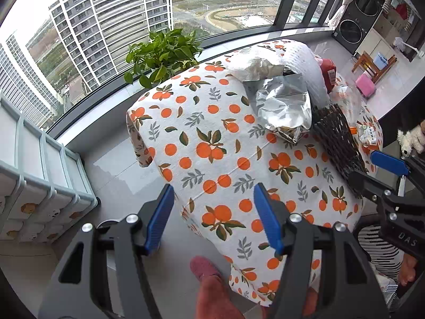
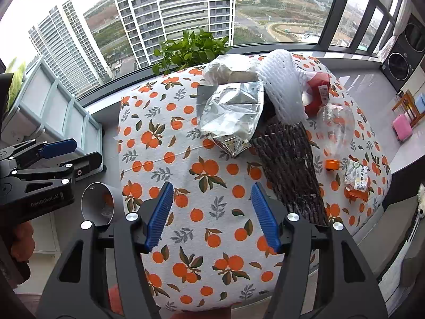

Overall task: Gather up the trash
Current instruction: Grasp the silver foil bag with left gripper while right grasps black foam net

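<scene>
A dark woven basket (image 2: 289, 170) stands on the orange-print tablecloth (image 2: 207, 207), stuffed with a silver foil bag (image 2: 231, 117), white foam netting (image 2: 284, 85), a crumpled plastic bag (image 2: 228, 69) and a red packet (image 2: 318, 90). A clear plastic bottle with an orange cap (image 2: 336, 138) and a small labelled wrapper (image 2: 357, 179) lie on the cloth right of the basket. My right gripper (image 2: 212, 212) is open and empty above the table's front. My left gripper (image 1: 213, 218) is open and empty over the table's left front edge. The basket (image 1: 337, 143) and foil bag (image 1: 284, 109) also show in the left wrist view.
A grey waste bin (image 2: 99, 203) stands on the floor left of the table. A pale blue drawer unit (image 1: 39, 175) stands at the left, a potted green plant (image 1: 162, 53) by the window. A washer stack (image 1: 356, 18), a wooden stool (image 1: 368, 66) and a pink box (image 1: 365, 85) are far right.
</scene>
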Demonstrator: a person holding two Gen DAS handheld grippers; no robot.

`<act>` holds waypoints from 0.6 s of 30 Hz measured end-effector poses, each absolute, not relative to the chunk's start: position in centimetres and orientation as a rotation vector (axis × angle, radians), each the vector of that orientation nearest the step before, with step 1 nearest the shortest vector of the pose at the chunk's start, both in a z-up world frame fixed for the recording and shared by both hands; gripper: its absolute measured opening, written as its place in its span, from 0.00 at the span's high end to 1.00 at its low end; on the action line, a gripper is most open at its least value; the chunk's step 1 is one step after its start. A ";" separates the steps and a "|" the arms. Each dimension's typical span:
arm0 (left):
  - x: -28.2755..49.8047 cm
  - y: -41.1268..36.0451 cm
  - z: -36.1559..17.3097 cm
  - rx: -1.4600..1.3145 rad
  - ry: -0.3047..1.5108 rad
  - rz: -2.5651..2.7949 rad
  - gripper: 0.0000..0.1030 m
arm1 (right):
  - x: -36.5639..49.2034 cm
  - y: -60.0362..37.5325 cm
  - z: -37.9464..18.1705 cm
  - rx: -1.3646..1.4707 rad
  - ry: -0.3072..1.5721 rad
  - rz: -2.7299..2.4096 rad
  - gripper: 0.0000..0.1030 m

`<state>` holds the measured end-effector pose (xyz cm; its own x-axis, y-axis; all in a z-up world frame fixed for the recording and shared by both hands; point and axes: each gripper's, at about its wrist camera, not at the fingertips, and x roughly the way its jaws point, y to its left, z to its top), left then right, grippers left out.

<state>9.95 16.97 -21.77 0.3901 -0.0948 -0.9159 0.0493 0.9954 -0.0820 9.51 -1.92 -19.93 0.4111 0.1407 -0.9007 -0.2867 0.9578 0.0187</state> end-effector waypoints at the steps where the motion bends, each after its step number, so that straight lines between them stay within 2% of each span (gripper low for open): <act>1: 10.7 15.6 -21.8 -0.029 1.169 -0.111 0.39 | 9.9 -3.4 -19.7 -0.144 1.112 0.247 0.38; 6: 14.1 9.9 -22.8 -0.010 1.205 -0.184 0.39 | 12.4 -9.2 -20.2 -0.159 1.111 0.193 0.32; 13: 17.5 5.0 -26.1 0.041 1.237 -0.179 0.39 | 15.3 -12.4 -24.4 -0.221 1.187 0.240 0.32; 18: 19.9 4.4 -28.9 0.090 1.232 -0.134 0.39 | 16.5 -12.4 -27.4 -0.246 1.230 0.291 0.32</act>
